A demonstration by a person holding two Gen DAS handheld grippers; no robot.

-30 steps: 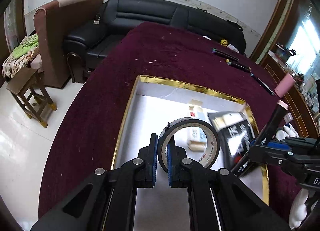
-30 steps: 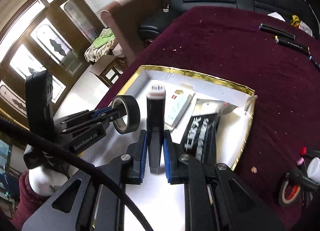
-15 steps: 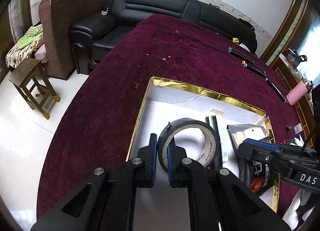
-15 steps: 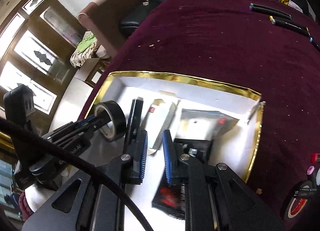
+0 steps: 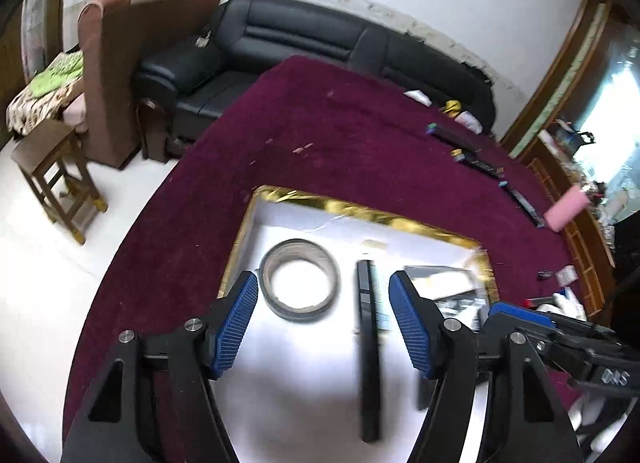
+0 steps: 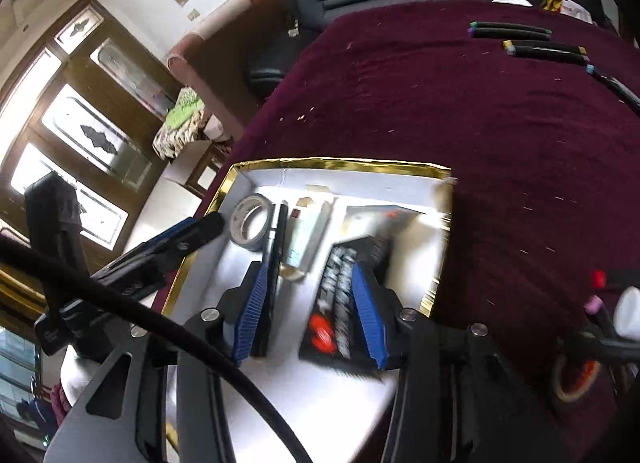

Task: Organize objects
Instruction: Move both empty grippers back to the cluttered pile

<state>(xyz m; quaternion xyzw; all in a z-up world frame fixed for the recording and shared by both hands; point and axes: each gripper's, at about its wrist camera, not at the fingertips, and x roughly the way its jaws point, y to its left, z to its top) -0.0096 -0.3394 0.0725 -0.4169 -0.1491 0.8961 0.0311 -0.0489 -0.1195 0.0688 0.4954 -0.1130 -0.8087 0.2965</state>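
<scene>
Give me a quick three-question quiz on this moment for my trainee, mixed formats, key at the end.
1. True or false: the grey roll of tape lies flat inside the gold-rimmed white box, touched by neither gripper.
2. Multiple choice: what lies right beside the tape in the box? A) a red cup B) a long black marker pen C) a spoon
3. Fill in: the remaining black markers with coloured caps lie outside the box on the ______ tablecloth.

Key:
1. True; the left gripper and right gripper are both opening, nothing clamped.
2. B
3. Dark red (maroon)
</scene>
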